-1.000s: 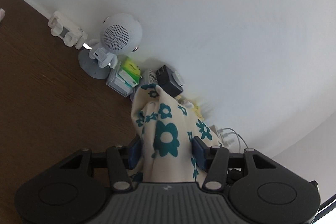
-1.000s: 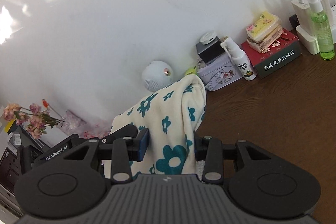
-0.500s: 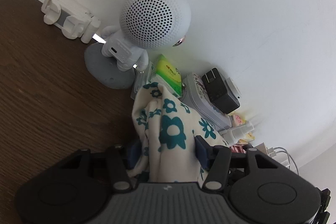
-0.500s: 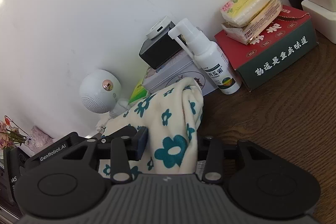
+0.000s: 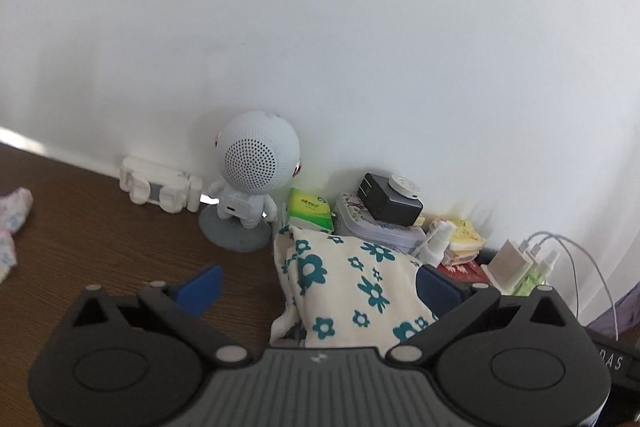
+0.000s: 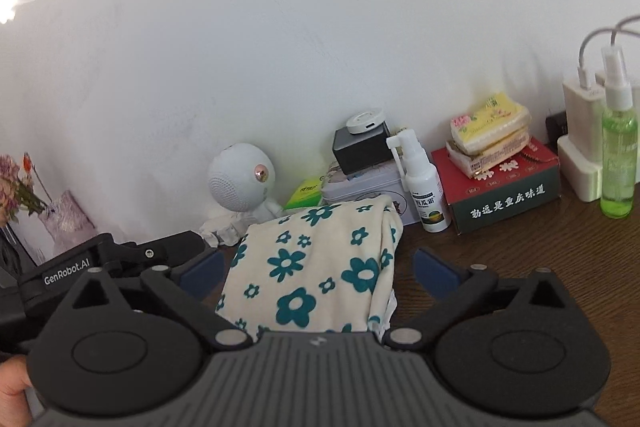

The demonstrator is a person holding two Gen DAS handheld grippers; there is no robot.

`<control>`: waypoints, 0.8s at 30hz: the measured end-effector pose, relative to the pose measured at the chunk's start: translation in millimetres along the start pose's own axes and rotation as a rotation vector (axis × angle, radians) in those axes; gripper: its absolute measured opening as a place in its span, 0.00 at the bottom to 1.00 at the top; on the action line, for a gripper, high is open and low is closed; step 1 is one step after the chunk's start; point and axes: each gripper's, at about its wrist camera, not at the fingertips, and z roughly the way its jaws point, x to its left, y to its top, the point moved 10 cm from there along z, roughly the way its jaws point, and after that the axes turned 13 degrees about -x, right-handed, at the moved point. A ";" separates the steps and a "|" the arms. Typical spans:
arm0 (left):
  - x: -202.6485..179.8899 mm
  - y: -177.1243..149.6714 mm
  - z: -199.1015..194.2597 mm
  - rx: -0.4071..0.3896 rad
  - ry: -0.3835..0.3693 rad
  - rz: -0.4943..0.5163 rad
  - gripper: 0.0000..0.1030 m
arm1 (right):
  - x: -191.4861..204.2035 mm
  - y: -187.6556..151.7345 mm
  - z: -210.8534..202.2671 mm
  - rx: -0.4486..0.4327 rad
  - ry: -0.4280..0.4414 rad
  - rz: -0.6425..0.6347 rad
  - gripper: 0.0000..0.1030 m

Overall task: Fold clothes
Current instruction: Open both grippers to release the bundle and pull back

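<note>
now both tongs, left tongs (image 5: 318,285) and right tongs (image 6: 316,269), are opening around the folded floral cloth (image 6: 316,267), pads clear; speaker (image 5: 256,163) at eleven o'clock.

the folded garment (image 6: 316,263) is soft cream cloth with a slightly fuzzy, matt nap and teal flowers. the worktop (image 6: 560,267) is dark wood with visible grain and a low sheen. the speaker figure (image 5: 256,163) is matt pale plastic, its face finely perforated. the green spray bottle (image 6: 618,163) is clear glossy plastic. the wall (image 5: 320,27) is matt white.
</note>
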 end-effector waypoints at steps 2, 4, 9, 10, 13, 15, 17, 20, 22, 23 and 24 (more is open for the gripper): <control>-5.6 -0.9 -21.5 -0.010 0.004 0.076 1.00 | 10.1 -0.2 -18.7 0.004 -0.008 -0.055 1.00; -8.9 -2.0 -47.2 -0.021 0.004 0.106 1.00 | 19.3 -1.7 -42.4 0.003 -0.007 -0.087 1.00; -10.6 -4.4 -124.8 -0.063 0.008 0.142 1.00 | 44.2 -7.9 -111.0 -0.013 -0.013 -0.157 1.00; -15.4 -7.9 -143.2 -0.063 0.014 0.149 1.00 | 49.0 -9.4 -125.5 -0.017 -0.015 -0.172 1.00; -25.1 -23.6 -195.9 -0.051 0.015 0.175 1.00 | 59.9 -16.6 -173.2 -0.021 -0.046 -0.204 1.00; -32.7 -35.7 -231.0 -0.043 0.008 0.179 1.00 | 66.9 -24.9 -205.5 -0.023 -0.067 -0.218 1.00; -37.7 -49.0 -267.2 -0.036 0.003 0.173 1.00 | 73.9 -36.3 -237.3 -0.018 -0.090 -0.221 1.00; -39.0 -73.7 -318.9 0.002 -0.006 0.166 1.00 | 81.6 -61.6 -286.3 0.030 -0.128 -0.191 1.00; -32.4 -88.4 -354.6 0.004 -0.037 0.134 1.00 | 88.4 -80.2 -316.4 0.065 -0.110 -0.170 1.00; -28.7 -95.0 -370.6 0.003 -0.047 0.121 1.00 | 93.2 -89.6 -331.6 0.074 -0.092 -0.163 1.00; -25.3 -101.1 -385.0 -0.001 -0.050 0.109 1.00 | 97.5 -98.1 -347.7 0.074 -0.076 -0.154 1.00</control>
